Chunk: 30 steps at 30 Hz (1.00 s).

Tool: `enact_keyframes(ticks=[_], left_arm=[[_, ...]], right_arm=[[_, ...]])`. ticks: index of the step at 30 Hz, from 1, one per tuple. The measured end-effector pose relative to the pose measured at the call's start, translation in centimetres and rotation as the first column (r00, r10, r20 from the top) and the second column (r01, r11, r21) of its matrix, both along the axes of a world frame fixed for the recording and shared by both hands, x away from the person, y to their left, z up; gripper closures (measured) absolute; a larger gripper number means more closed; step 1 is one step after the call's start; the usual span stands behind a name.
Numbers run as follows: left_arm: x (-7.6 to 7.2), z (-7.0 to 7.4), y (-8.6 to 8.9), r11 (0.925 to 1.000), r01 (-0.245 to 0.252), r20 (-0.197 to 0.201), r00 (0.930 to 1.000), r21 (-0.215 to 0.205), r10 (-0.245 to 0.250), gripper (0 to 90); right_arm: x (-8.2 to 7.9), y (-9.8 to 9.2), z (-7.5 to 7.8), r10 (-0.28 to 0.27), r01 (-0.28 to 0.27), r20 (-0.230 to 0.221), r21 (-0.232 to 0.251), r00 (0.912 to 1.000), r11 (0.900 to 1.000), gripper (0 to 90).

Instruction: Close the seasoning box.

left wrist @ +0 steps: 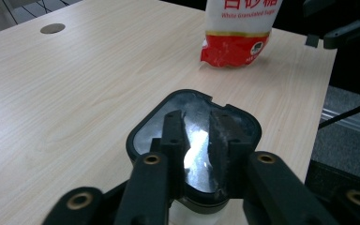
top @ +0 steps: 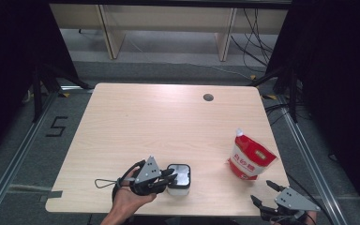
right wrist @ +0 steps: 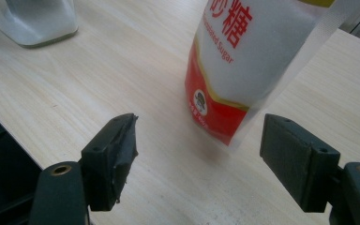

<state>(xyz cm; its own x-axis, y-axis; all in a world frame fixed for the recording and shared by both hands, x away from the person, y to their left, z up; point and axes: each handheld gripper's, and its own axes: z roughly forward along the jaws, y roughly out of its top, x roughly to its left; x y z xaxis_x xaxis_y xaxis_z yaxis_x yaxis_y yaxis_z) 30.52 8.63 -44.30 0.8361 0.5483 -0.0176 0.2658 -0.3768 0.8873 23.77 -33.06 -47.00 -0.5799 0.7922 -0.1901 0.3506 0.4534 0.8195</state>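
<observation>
A small clear container with a black-rimmed lid stands near the table's front edge, and the left gripper view looks down on its lid. My left gripper hovers over that lid; its jaws stand a little apart with nothing pinched between them. A red and white bag of granulated sugar stands upright at the right. My right gripper sits at the front right corner, open wide, and the sugar bag is just beyond its fingertips. The container shows at the top left of the right gripper view.
The light wooden table has a round cable hole at the back right. Dark stands and cables flank it on both sides. A "5" is marked on the floor at the left. The table's right edge runs close to the bag.
</observation>
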Motion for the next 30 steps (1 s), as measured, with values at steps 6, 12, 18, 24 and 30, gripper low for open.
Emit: enact_keyframes(ticks=[6,12,18,24,30], left_arm=[[-0.1,0.3,1.3,0.9977,-0.029,-0.026,0.9993,-0.062,0.027,51.1],[-0.5,0.2,3.4,0.9940,-0.068,-0.028,0.9974,-0.085,0.066,38.5],[-0.9,-0.1,5.4,0.9937,-0.090,-0.034,0.9955,-0.066,0.088,33.0],[-1.4,-0.4,6.1,0.9902,-0.114,-0.059,0.9922,-0.081,0.110,30.4],[-2.0,-1.4,6.5,0.9898,-0.126,-0.080,0.9895,-0.068,0.120,28.5]], right_arm=[[0.1,0.0,-0.1,0.007,-0.007,0.002,0.012,1.0000,1.000,28.1],[0.0,0.0,-0.1,0.002,-0.001,-0.007,0.025,1.0000,1.000,27.9],[0.0,0.1,-0.1,-0.004,0.004,-0.015,0.029,0.9999,1.000,27.8],[0.1,0.1,-0.2,0.005,-0.005,-0.012,0.028,0.9999,1.000,27.6],[0.0,0.3,-0.2,0.000,0.001,-0.016,0.022,0.9999,1.000,27.6]])
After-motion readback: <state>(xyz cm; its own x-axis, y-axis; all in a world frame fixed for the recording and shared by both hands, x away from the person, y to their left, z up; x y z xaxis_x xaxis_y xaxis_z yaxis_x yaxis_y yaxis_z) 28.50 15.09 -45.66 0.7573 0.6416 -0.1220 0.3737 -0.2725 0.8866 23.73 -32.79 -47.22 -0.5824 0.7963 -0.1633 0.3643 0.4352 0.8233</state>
